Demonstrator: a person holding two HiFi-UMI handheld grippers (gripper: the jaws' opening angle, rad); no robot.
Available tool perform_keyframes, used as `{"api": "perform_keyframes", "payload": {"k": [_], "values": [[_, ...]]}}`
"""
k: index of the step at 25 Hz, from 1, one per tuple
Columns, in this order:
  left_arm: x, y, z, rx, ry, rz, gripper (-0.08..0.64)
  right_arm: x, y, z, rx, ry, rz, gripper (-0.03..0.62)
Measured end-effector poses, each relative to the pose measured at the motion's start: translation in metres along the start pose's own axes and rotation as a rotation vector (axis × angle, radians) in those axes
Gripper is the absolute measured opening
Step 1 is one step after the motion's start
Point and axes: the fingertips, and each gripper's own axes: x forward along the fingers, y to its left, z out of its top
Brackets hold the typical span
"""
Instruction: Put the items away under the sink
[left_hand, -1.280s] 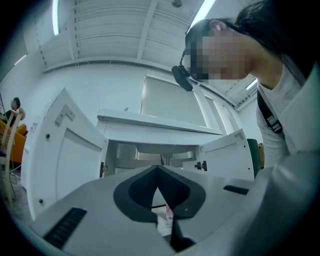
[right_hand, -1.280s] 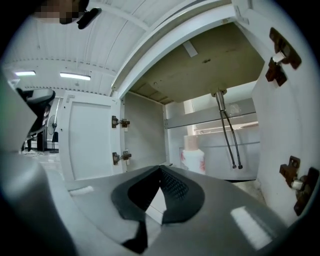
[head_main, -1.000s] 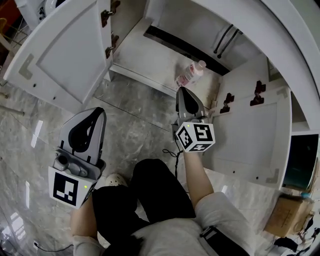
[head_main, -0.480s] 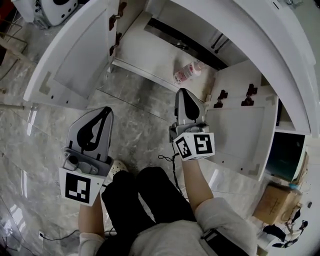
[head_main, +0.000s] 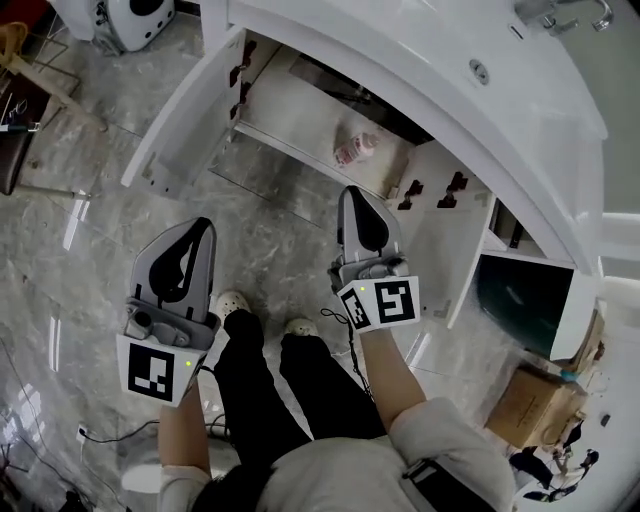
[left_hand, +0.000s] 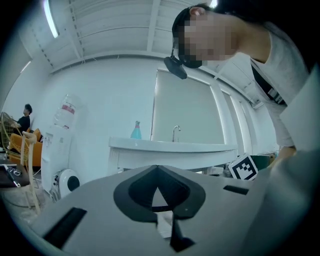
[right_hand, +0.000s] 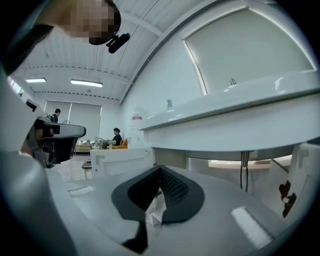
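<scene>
We hold the left gripper and right gripper pinched together, empty. The bottle lies in the cabinet at upper centre. Probably only the open doors remain.

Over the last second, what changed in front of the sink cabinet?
The person has stood up: the left gripper and right gripper rose away from the cabinet, and the sink top came into view. Nothing was grasped or released; both stay shut and empty. The bottle still lies inside, and the doors are still open.
</scene>
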Motion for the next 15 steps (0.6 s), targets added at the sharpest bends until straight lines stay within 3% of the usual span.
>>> {"api": "perform_keyframes", "payload": {"k": [5, 15], "values": [[-0.007, -0.016, 0.071, 0.02, 0.02, 0.02, 0.006, -0.019, 0.005, 0.079, 0.007, 0.003, 0.024, 0.011], [-0.01, -0.048, 0.2, 0.01, -0.026, 0.065, 0.006, -0.061, 0.002, 0.21, 0.023, 0.017, 0.049, 0.011]]}}
